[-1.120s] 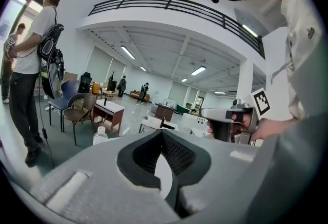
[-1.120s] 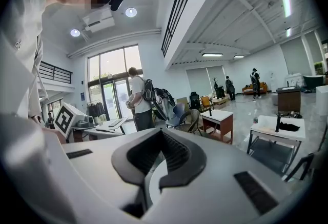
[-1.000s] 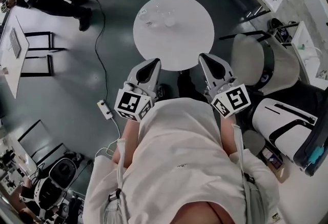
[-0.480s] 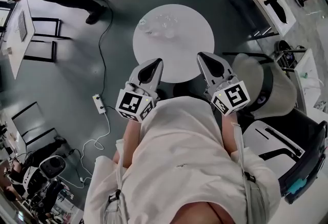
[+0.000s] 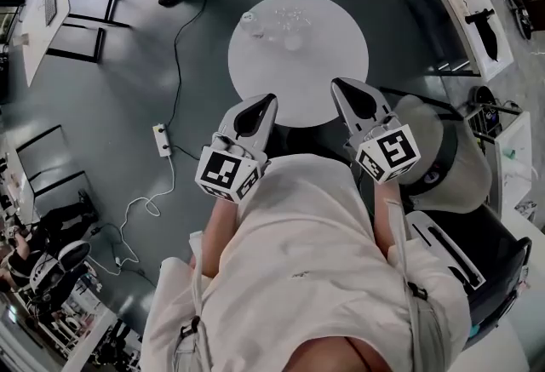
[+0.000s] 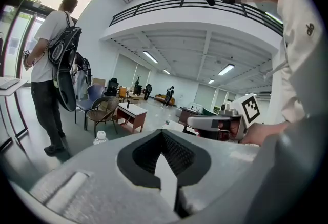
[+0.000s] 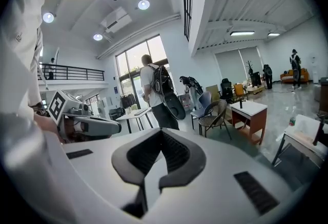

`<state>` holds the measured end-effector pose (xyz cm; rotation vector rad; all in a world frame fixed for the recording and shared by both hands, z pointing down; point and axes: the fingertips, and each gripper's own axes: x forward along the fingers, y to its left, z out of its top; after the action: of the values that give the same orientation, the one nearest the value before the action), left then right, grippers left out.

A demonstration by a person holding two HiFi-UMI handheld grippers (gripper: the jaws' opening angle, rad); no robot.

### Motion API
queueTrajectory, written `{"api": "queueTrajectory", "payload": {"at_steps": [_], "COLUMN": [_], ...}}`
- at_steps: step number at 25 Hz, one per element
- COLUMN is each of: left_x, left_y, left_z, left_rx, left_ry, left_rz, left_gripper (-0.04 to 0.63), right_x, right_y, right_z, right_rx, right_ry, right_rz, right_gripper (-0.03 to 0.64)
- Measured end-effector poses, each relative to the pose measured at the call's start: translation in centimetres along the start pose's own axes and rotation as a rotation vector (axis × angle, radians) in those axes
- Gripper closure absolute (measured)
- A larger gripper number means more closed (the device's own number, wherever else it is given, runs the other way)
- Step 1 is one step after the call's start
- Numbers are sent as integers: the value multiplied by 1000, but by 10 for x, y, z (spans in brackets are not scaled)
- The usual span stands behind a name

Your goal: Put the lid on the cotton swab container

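A round white table [image 5: 298, 77] stands ahead of me. Small clear containers [image 5: 249, 21] and other clear pieces [image 5: 289, 21] sit at its far side, too small to tell container from lid. My left gripper [image 5: 260, 102] and right gripper [image 5: 345, 88] are held side by side at chest height, short of the table's near edge. Both are shut with nothing in them. The left gripper view shows its shut jaws [image 6: 163, 136] pointing into the room, with the right gripper [image 6: 215, 124] beside it. The right gripper view shows the same for the right gripper [image 7: 163, 133].
A beige chair [image 5: 443, 157] stands right of the table. A power strip [image 5: 159, 140] with its cable lies on the floor at the left. White desks [image 5: 43, 13] stand at the far left. A person with a backpack [image 6: 51, 64] stands nearby.
The head view has swung, so the floor, chair and desks have shifted in the picture. Both grippers keep the same shut pose in front of the chest.
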<state>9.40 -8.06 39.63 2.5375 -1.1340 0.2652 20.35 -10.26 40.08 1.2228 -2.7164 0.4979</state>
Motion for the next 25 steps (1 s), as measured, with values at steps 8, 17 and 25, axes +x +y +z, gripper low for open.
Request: {"api": "queueTrajectory", "payload": {"at_steps": [8, 17, 25], "left_x": [-5, -5, 1], "left_y": [8, 29, 49], "left_z": [-12, -13, -14], "left_rx": [-35, -35, -59], "left_ry": [6, -19, -5], "left_rz": [26, 36, 32], "left_gripper": [586, 586, 586], "right_x": [16, 39, 71], "right_y": [-3, 11, 5], "right_z": [-19, -29, -52], "right_rx": [-35, -71, -117], "right_ry": [76, 138, 235], "right_rz": [-3, 24, 50], "right_gripper": [611, 611, 611]}}
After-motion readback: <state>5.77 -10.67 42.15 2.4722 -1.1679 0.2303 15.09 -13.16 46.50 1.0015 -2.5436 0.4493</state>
